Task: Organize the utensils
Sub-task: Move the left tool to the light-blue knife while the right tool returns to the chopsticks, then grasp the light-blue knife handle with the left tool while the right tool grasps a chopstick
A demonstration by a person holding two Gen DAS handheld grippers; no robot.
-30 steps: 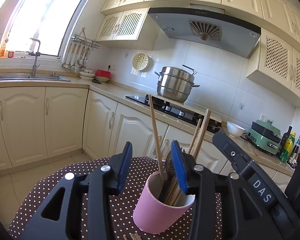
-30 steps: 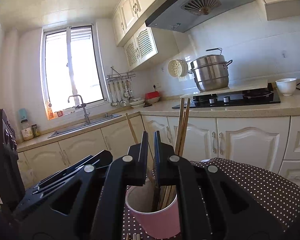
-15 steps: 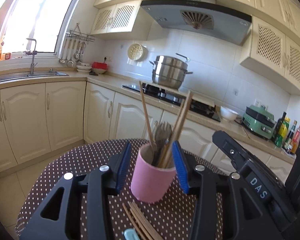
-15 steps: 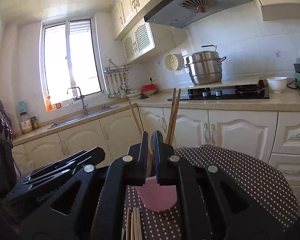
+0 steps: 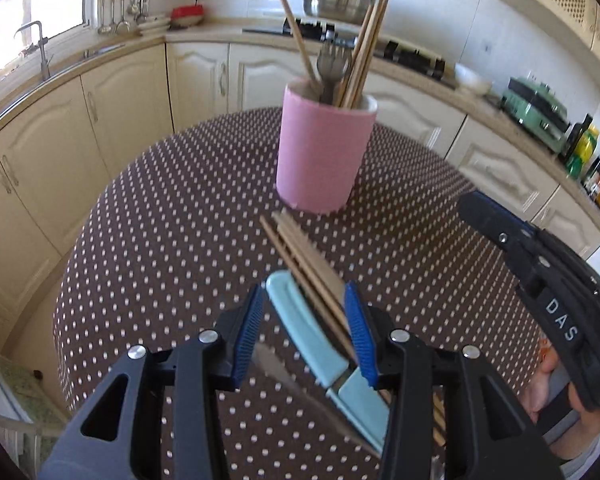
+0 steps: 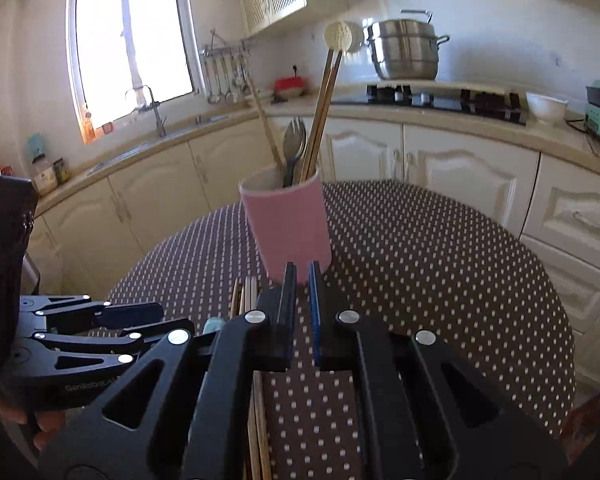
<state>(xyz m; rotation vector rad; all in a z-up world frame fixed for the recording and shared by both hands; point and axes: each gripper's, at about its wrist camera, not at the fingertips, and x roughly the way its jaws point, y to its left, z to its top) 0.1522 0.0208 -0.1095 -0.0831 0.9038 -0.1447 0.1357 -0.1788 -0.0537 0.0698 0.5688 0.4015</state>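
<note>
My left gripper (image 5: 304, 328): blue ribbed pads apart, straddling a pale blue knife handle (image 5: 306, 330) and loose chopsticks (image 5: 300, 256); their near ends hidden under my fingers. My right gripper (image 6: 301, 312): jaws nearly together, holding nothing. Pink cup (image 5: 324, 148): smooth cylinder, upright on the dotted brown tablecloth (image 5: 160, 220), beyond the chopsticks, holding wooden chopsticks and a grey spork (image 5: 333, 65).
</note>
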